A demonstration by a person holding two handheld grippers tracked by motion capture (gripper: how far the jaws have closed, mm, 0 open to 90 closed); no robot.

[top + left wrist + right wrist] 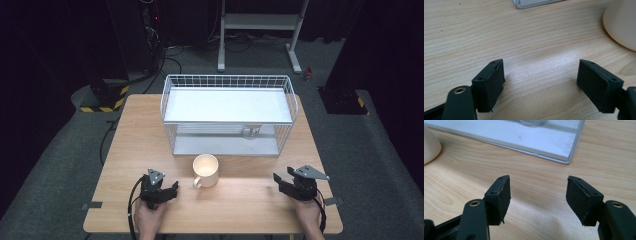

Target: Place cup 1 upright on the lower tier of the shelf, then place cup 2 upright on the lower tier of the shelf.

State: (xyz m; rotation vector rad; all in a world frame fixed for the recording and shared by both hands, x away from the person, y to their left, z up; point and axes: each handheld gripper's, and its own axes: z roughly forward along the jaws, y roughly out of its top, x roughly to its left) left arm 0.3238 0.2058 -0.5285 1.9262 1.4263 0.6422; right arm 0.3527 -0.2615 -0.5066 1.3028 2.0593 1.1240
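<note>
A cream mug point(206, 170) stands upright on the wooden worktop point(135, 145), just in front of a white wire rack point(227, 112) with an upper shelf and a lower tray, its handle turned toward the person's near-left side, probably so that it can be approached from there. The left tool point(167, 190) rests low at the near edge, just left of the mug, its jaws spread wide with only bare wood between them; in the left gripper view the mug's wall point(621, 25) lies ahead and to one side, clear of the pads point(490, 85). The right tool point(284, 181), well apart from the mug, is likewise wide open and empty, aimed toward the rack's tray corner point(571, 155), apparently standing by.
</note>
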